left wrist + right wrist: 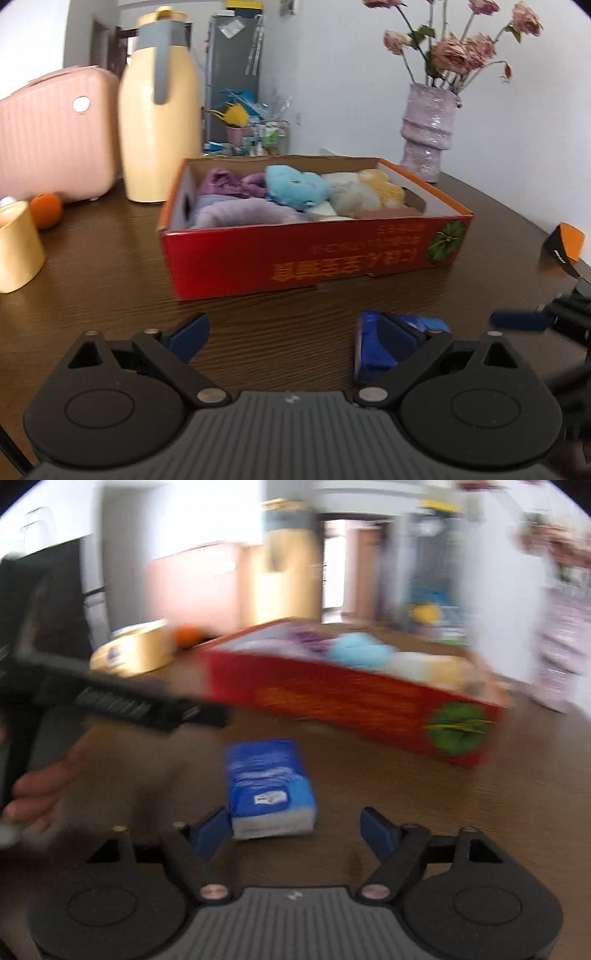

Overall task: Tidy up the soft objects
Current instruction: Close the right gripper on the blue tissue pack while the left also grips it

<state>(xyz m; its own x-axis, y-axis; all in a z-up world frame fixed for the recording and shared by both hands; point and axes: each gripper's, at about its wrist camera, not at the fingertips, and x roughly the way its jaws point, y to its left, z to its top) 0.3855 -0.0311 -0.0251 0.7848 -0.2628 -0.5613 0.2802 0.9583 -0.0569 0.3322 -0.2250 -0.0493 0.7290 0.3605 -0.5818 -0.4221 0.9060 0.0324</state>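
A red cardboard box sits on the dark wooden table and holds soft things: purple cloths, a light blue plush, and white and yellow plush pieces. The box also shows, blurred, in the right wrist view. A blue tissue pack lies on the table in front of the box. My right gripper is open, with the pack just ahead, close to its left finger. My left gripper is open, and the pack lies by its right finger.
A pink case, a cream thermos jug, an orange and a cream cup stand left of the box. A purple vase with dried roses stands at the back right. The left gripper's body crosses the right view.
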